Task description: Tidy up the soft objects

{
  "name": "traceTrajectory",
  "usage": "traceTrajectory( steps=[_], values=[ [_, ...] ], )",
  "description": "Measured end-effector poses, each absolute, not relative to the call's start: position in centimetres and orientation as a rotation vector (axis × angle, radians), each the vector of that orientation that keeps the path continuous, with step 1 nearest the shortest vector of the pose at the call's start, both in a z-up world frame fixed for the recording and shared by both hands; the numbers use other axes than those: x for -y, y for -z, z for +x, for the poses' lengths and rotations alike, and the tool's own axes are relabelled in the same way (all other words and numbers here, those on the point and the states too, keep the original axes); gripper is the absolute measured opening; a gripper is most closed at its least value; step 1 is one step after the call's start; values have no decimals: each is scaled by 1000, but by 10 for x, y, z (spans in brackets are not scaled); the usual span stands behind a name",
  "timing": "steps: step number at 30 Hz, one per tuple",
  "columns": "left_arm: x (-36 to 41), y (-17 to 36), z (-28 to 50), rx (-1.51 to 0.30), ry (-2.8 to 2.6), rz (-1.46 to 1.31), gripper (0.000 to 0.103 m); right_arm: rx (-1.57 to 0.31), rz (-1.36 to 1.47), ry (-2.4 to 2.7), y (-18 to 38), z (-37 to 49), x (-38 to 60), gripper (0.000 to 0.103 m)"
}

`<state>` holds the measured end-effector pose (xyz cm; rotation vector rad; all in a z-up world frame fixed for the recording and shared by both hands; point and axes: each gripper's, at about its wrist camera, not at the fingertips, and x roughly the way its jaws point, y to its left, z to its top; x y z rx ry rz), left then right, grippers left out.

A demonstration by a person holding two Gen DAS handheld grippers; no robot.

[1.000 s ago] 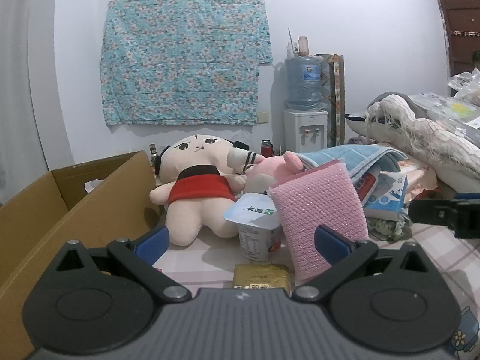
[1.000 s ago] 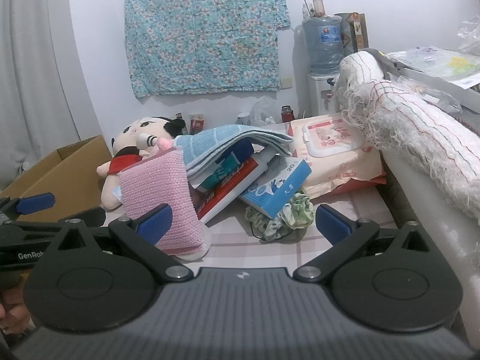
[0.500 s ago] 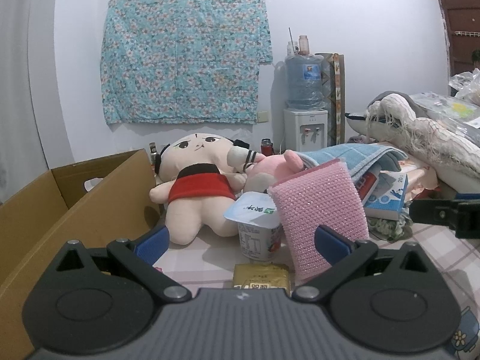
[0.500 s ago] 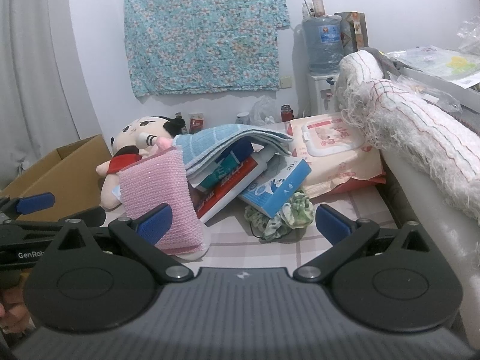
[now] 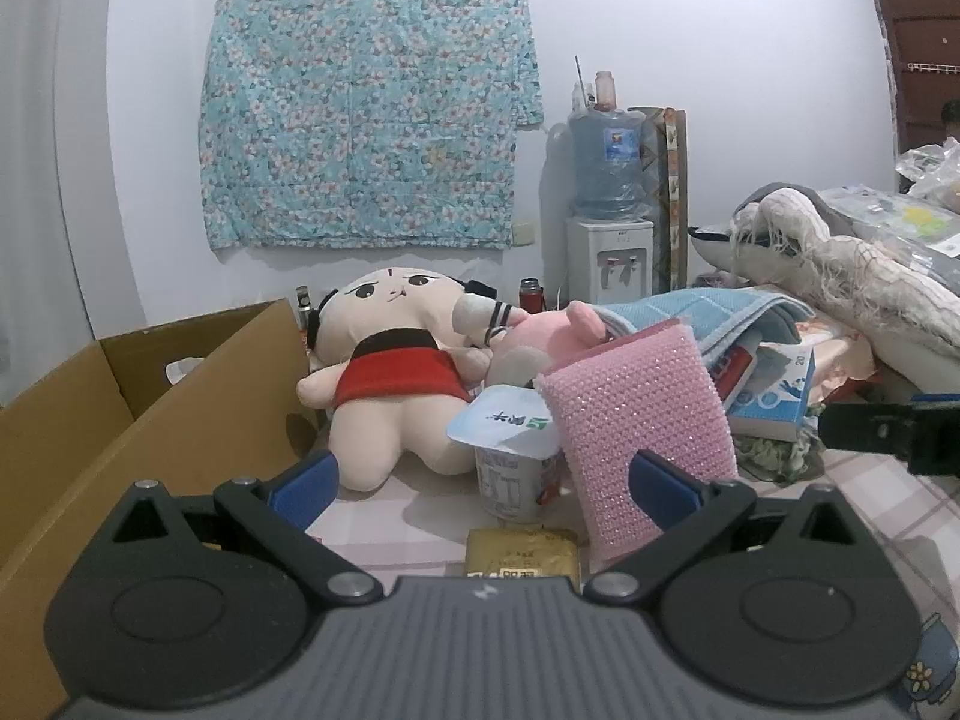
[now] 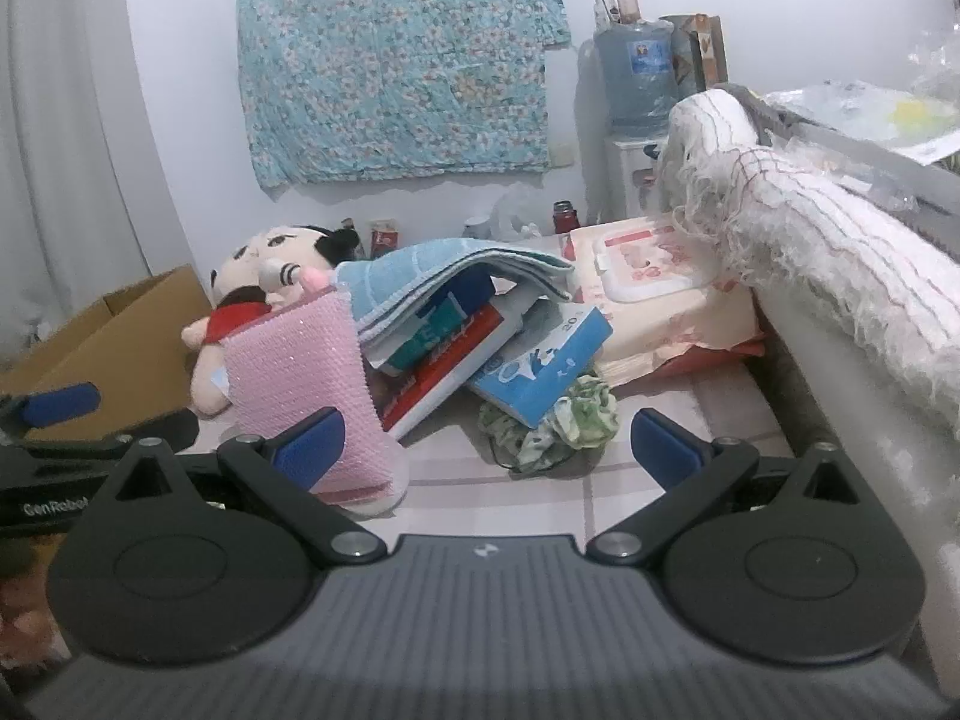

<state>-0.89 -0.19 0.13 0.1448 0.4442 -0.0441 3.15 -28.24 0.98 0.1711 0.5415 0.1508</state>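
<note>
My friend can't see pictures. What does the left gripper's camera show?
The open left gripper faces a pink sponge leaning on a yogurt cup, with a plush doll behind them and a cardboard box on the left.

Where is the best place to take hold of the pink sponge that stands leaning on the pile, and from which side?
Probably its free upper half. The pink sponge stands nearly upright, leaning on the yogurt cup and the pile behind. The open left hand-held gripper could approach from the front, fingers closing across its side edges, above the cup.
</note>
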Motion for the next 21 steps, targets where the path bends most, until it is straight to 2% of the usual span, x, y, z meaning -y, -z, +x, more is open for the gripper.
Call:
traceTrajectory(
  steps=[21],
  values=[
    [4, -1, -3, -468, 30, 141, 103, -551, 173, -150, -9, 33, 281, 102]
  ],
)
